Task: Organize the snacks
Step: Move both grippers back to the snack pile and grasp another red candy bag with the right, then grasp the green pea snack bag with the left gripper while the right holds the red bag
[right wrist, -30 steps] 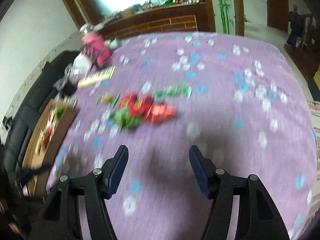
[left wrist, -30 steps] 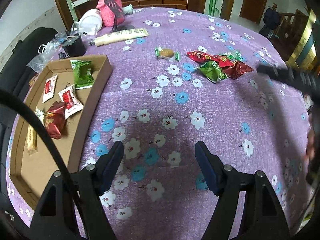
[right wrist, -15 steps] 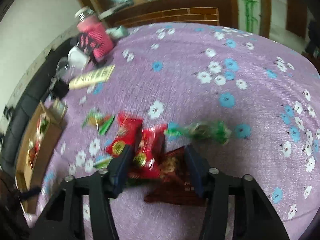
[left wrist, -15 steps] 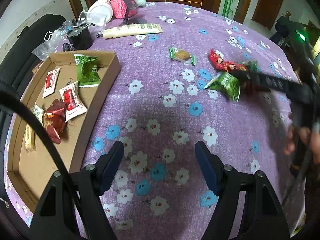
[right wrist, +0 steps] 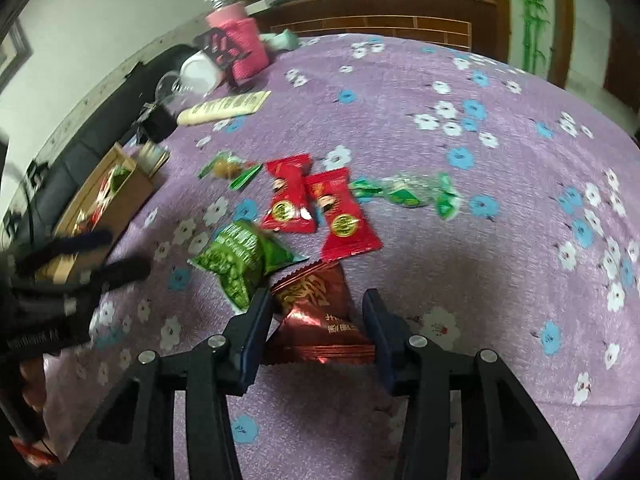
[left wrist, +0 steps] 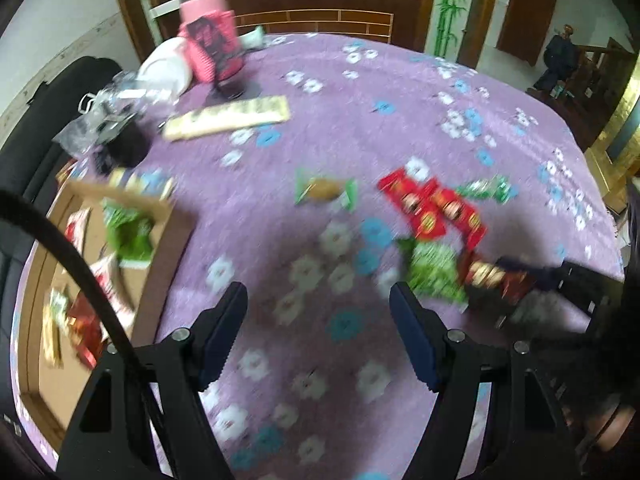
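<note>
A pile of snack packets lies on the purple flowered tablecloth [right wrist: 500, 240]. My right gripper [right wrist: 316, 312] is open, its jaws on either side of a dark red packet [right wrist: 320, 320]; touching cannot be told. Beside it lie a green packet [right wrist: 240, 256], two red packets [right wrist: 316, 204], a green candy strip [right wrist: 408, 194] and a green-wrapped cake [right wrist: 226, 170]. My left gripper [left wrist: 318, 316] is open and empty above the cloth, left of the pile [left wrist: 434, 216]. The cardboard tray [left wrist: 160, 276] at the left holds several snacks.
A pink jar [left wrist: 212, 48], a white bowl [left wrist: 164, 68], a cream long box [left wrist: 228, 118] and a black cup [left wrist: 124, 148] stand at the far left. A dark sofa [left wrist: 24, 128] borders the table's left side.
My right gripper has dropped to the pile and now straddles the dark red packet. My left gripper has swung right and forward, toward the pile; its view is blurred.
</note>
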`<state>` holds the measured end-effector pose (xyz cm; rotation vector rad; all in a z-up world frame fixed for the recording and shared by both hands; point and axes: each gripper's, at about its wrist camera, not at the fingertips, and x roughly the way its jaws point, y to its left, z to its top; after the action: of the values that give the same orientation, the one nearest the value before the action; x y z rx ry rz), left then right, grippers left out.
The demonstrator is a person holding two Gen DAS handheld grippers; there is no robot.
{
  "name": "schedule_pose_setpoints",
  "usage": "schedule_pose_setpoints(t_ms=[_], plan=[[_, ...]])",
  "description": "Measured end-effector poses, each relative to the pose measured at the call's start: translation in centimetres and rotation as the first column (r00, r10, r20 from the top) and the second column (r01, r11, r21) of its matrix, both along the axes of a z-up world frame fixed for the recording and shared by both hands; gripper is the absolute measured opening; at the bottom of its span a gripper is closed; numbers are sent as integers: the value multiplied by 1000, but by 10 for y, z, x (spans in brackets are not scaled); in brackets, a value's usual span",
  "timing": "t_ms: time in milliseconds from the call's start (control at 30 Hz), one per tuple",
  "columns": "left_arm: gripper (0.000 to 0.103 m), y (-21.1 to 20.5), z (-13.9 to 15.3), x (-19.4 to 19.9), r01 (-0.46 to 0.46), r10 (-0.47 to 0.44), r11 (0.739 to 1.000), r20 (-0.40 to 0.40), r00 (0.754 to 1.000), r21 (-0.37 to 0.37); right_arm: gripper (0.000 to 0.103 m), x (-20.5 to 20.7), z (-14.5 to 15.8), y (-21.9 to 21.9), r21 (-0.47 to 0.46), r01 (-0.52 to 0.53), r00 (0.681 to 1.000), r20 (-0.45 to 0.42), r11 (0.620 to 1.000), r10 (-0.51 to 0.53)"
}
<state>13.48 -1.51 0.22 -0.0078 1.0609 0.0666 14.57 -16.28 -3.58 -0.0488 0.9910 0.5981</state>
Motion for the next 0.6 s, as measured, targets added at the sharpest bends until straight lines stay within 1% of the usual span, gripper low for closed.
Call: schedule_pose_setpoints(t_ms=[100, 200, 233, 333, 400, 433, 500, 533, 567, 600], plan=[[74, -14, -2, 15, 28, -28, 1000, -12, 1000, -7, 44, -7, 1, 5, -41, -6, 1000, 29, 999, 7], [74, -29, -7, 24, 49, -49, 999, -27, 998, 17, 41, -12, 1, 0, -46, 0, 999, 35, 999, 2], [74, -33, -9, 27, 51, -50, 998, -33, 998, 27, 39, -13, 1, -6, -39, 13, 999, 30, 999, -12], [74, -37, -14, 34, 49, -48, 999, -47, 998, 12, 39, -14, -3, -23, -7, 47, 999, 1, 999, -47], [77, -38, -14, 37, 36, -36, 999, -41, 999, 4, 38, -16, -3, -30, 13, 53, 999, 1, 998, -53], [77, -38, -14, 38, 32, -32, 999, -51, 998, 7, 38, -17, -3, -32, 23, 57, 998, -3, 998, -57], [78, -35, -14, 37, 36, -37, 999, -61, 997, -12, 37, -17, -3, -34, 32, 61, 998, -6, 998, -61], [78, -33, -11, 35, 30, -30, 1000, -50, 998, -10, 37, -17, -3, -34, 37, 62, 998, -7, 997, -62], [78, -31, -10, 34, 36, -37, 999, -40, 999, -19, 37, -17, -3, -35, 43, 65, 998, -7, 997, -64], [78, -31, -10, 34, 56, -57, 998, -47, 997, -34, 37, -17, -3, -36, 51, 68, 998, -8, 996, -68]])
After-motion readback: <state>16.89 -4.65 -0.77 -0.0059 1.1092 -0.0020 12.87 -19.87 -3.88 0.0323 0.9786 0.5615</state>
